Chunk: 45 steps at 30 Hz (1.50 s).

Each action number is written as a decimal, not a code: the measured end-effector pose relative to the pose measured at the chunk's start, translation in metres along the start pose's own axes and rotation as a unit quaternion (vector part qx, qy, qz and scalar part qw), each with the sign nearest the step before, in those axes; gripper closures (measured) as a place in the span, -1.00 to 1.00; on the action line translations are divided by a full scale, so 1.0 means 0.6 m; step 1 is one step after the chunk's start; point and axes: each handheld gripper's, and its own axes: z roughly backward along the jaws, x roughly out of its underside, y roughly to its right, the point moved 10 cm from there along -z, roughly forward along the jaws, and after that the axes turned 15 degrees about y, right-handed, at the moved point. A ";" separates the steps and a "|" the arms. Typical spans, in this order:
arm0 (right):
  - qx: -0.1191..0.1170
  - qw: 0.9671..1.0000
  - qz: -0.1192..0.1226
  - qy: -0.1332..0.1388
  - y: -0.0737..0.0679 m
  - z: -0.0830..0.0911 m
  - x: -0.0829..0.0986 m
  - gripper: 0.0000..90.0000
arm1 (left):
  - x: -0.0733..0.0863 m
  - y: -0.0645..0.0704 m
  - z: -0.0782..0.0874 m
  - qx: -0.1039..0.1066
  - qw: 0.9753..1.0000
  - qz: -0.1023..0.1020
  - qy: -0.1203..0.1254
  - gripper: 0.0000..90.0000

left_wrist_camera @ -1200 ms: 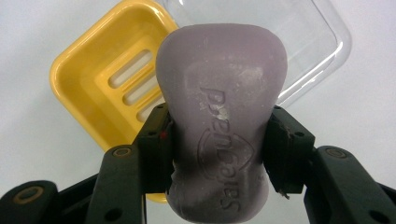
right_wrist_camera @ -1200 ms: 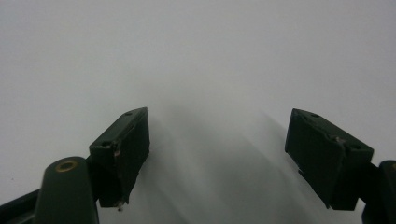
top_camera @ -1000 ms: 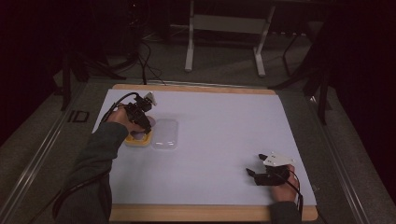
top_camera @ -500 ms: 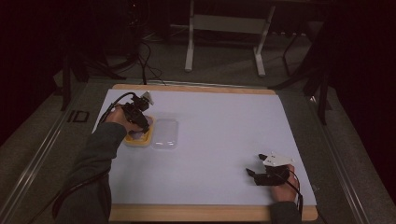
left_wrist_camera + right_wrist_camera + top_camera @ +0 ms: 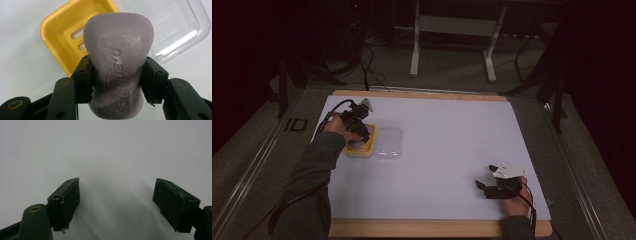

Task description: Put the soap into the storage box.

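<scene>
— What's the biggest thing in front of you?

— The table (image 5: 452, 165), covered in a white sheet with a wooden edge showing at the near and far sides. The person's two sleeved forearms come in from the near side.

— And on it?

— Toward the far left, a clear plastic lid (image 5: 389, 143) lies flat, and just beside it, on its left, touching or nearly so, sits a yellow soap dish (image 5: 360, 148) with drain slots in its floor.

— Where's the soap?

— The purple soap bar (image 5: 118, 60) is pinched across its narrow waist by the left gripper (image 5: 117, 80), both pads pressed against its sides. It hangs over the yellow soap dish, above the near corner of it; from the left gripper view the dish and lid lie behind the bar. Some embossed lettering runs down its face, but I can't read it with confidence.

— And the other hand?

— The right gripper (image 5: 486, 186) rests at the near right of the table, well apart from everything. Its jaws stand wide, with nothing but white sheet between them.
</scene>
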 end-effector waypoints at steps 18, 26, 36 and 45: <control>0.001 1.000 0.002 -0.002 0.000 0.000 0.000 -0.52 | 0.000 -0.016 -0.013 -0.022 0.999 0.032 0.005 0.11; 0.001 1.000 0.002 -0.002 0.000 0.000 0.000 -0.52 | 0.005 -0.018 -0.026 -0.017 0.999 0.051 0.002 0.11; 0.001 1.000 0.003 -0.002 -0.001 0.000 0.000 -0.52 | 0.009 -0.023 -0.040 -0.029 0.998 0.056 -0.002 0.11; 0.001 1.000 0.003 -0.002 -0.001 0.000 0.000 -0.52 | 0.012 -0.023 -0.052 -0.028 0.997 0.067 0.002 0.11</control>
